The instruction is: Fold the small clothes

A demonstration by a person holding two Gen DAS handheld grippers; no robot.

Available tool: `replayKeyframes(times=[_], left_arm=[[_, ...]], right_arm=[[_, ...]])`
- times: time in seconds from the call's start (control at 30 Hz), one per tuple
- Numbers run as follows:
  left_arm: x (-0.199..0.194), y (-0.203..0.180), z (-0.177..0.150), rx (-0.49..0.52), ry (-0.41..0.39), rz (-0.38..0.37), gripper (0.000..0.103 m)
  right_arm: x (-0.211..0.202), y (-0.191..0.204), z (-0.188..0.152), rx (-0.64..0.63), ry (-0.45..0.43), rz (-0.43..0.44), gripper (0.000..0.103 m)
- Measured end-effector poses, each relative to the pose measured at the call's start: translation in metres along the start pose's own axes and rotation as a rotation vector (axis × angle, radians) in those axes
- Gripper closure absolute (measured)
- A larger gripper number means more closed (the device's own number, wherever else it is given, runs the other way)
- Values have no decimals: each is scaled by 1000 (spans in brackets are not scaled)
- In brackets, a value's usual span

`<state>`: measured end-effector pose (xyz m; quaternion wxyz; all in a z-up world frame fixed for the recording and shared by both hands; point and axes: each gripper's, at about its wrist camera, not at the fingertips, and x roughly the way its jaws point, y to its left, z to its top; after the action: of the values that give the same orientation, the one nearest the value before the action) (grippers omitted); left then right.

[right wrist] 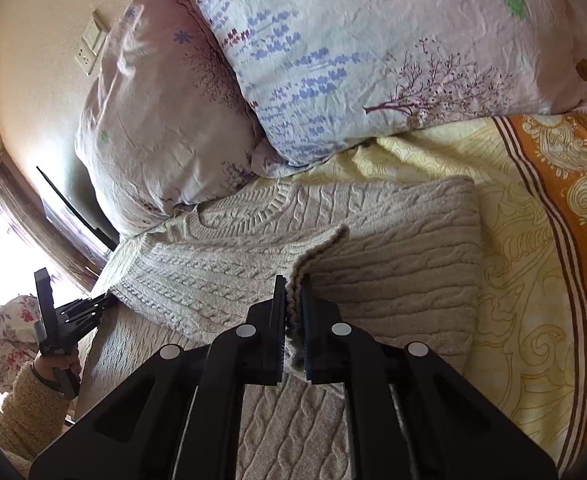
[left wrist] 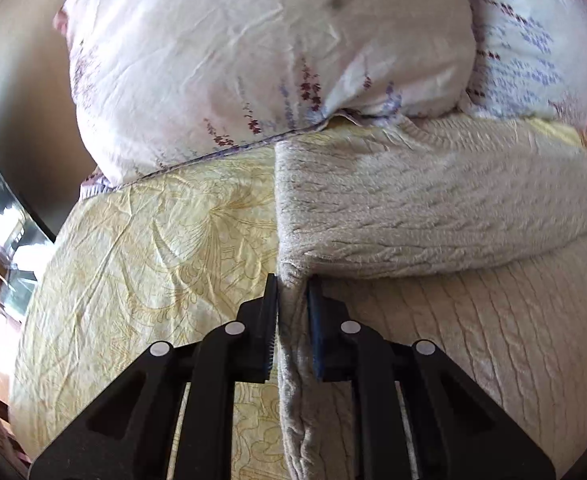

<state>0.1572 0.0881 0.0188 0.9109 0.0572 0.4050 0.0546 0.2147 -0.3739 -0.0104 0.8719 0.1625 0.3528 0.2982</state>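
The left gripper (left wrist: 292,280) is clamped on a bunched edge of the beige cable-knit sweater (left wrist: 433,208), its jaws pressed in on the knit from both sides. The right gripper (right wrist: 293,280) is likewise pinched tight on a raised fold of the same sweater, likely so that both edges can be carried over together for the next fold. The sweater lies on the yellow patterned bedsheet (right wrist: 525,264), its neckline just below the floral pillows (right wrist: 333,60). To its left in the right wrist view, a hand (right wrist: 59,364) in a fleecy sleeve (right wrist: 25,412) grips the left tool's handle; an orange border runs along the sheet well apart on its right.
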Motion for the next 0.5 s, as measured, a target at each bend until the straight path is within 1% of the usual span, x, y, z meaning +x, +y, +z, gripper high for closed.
replayKeyframes(times=[0.07, 0.17, 0.2, 0.23, 0.27, 0.33, 0.37, 0.4, 0.43, 0.47, 0.5], left_arm=[[0, 13, -2, -68, -5, -20, 89], [5, 23, -6, -130, 23, -59, 86], [5, 25, -7, -142, 27, -65, 82], [6, 25, -8, -148, 38, -64, 75], [7, 26, -9, -152, 49, -63, 71], [6, 28, -12, -166, 59, -70, 62], [4, 31, -13, -180, 57, -75, 59], [0, 35, -14, -199, 47, -77, 51], [-5, 40, -14, -221, 29, -72, 48], [-10, 44, -14, -240, 11, -68, 47], [-17, 47, -13, -253, -9, -57, 47]], right_arm=[[2, -2, 0, 6, 8, -24, 96], [7, -8, 0, 30, 35, -30, 96], [9, -9, -1, 37, 48, -30, 96], [10, -11, -1, 45, 56, -31, 96], [10, -12, -1, 55, 58, -28, 95], [7, -15, -1, 74, 47, -17, 94], [5, -15, -1, 76, 38, -7, 91], [3, -14, 0, 70, 26, -1, 80], [1, -10, 0, 55, 13, 7, 71], [0, -5, 1, 33, -1, 15, 52], [-2, 1, 1, 9, -14, 26, 44]])
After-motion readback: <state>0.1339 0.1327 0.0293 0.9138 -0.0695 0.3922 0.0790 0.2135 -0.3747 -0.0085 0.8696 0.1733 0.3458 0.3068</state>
